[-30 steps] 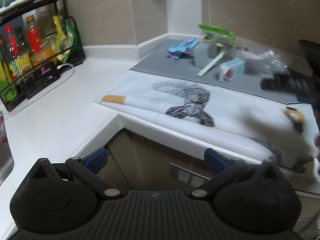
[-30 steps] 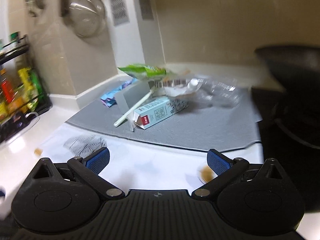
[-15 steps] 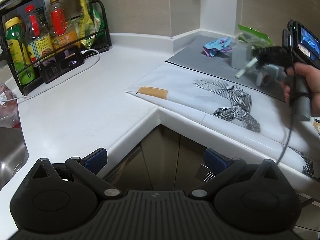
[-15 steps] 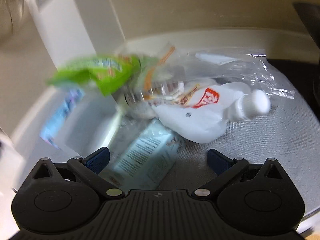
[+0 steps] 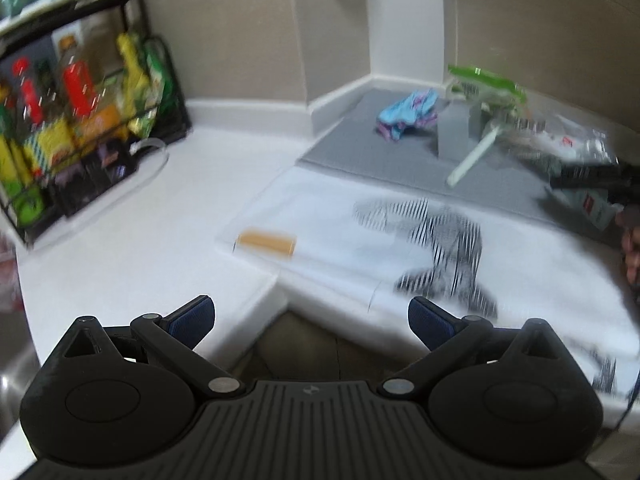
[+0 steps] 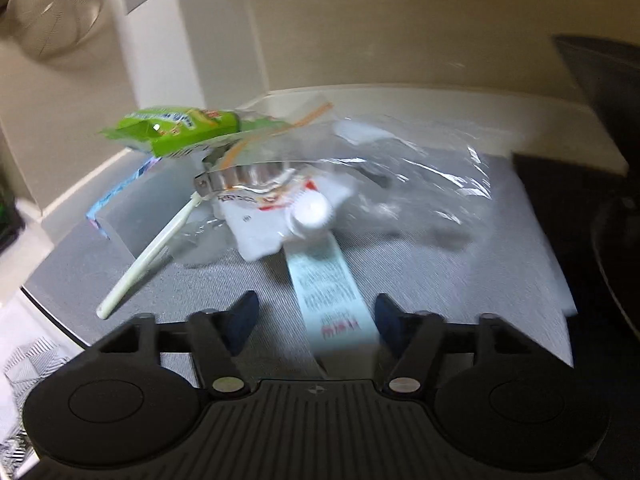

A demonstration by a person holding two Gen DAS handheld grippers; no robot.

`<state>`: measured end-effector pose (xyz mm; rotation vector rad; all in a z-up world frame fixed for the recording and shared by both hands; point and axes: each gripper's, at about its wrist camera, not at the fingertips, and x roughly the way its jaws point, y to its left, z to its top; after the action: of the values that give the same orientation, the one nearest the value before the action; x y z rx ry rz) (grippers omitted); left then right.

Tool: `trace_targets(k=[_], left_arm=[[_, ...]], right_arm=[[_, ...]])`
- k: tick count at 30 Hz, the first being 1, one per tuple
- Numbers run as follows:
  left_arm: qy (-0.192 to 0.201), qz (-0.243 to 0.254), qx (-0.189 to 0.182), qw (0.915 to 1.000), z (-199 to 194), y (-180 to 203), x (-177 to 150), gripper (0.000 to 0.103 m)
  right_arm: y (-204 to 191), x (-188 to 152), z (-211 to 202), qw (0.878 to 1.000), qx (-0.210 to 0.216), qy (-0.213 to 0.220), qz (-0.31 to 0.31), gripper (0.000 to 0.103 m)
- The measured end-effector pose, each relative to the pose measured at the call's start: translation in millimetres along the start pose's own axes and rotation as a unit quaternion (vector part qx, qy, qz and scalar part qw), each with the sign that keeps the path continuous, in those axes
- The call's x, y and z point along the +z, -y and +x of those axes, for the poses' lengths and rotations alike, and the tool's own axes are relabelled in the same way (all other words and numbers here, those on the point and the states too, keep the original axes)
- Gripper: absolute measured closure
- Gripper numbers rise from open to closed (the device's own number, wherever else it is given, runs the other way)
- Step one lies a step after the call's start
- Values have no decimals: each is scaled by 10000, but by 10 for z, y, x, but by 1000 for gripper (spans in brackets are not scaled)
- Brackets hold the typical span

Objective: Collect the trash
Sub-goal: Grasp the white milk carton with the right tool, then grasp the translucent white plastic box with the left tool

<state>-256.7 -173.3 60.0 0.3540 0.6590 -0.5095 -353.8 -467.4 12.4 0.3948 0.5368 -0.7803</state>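
Trash lies on a grey mat (image 6: 420, 264): a pale blue carton (image 6: 332, 300), a white pouch with a round cap (image 6: 276, 220), a green wrapper (image 6: 176, 128), clear plastic film (image 6: 420, 168), a white stick (image 6: 148, 256) and a blue wrapper (image 5: 404, 116). My right gripper (image 6: 316, 316) is open with its jaws on either side of the carton's near end, the right jaw close to it. My left gripper (image 5: 312, 316) is open and empty over the counter's inner corner. The right gripper also shows in the left wrist view (image 5: 592, 184).
A white bag with black pattern (image 5: 400, 232) lies flat on the counter before the mat. A black rack of bottles (image 5: 72, 128) stands at the far left. A dark pan (image 6: 604, 80) sits right of the mat. A strainer (image 6: 52, 8) hangs on the wall.
My right gripper has dropped lower and its jaws have narrowed around the pale blue carton. My left gripper has swung right toward the mat.
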Motion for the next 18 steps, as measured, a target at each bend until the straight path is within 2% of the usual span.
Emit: trace_targets(k=[1, 2, 4, 7, 13, 18], left_arm=[[34, 16, -14, 10000, 18, 32, 102, 0], [76, 31, -53, 10000, 41, 69, 212, 0], [216, 115, -206, 9995, 109, 172, 451, 0], [490, 417, -570, 9963, 305, 422, 812, 0], [289, 407, -1050, 9932, 1014, 1064, 1391, 0], [225, 231, -914, 9953, 1540, 1491, 1655, 0]], right_arm=[[-32, -3, 35, 9998, -92, 58, -171, 70], [-47, -8, 59, 9993, -133, 142, -308, 71], [17, -26, 39, 9996, 65, 231, -153, 73], [232, -16, 16, 9975, 540, 214, 414, 73], [119, -31, 10, 9988, 410, 176, 178, 72], [139, -44, -6, 9984, 486, 211, 219, 72]])
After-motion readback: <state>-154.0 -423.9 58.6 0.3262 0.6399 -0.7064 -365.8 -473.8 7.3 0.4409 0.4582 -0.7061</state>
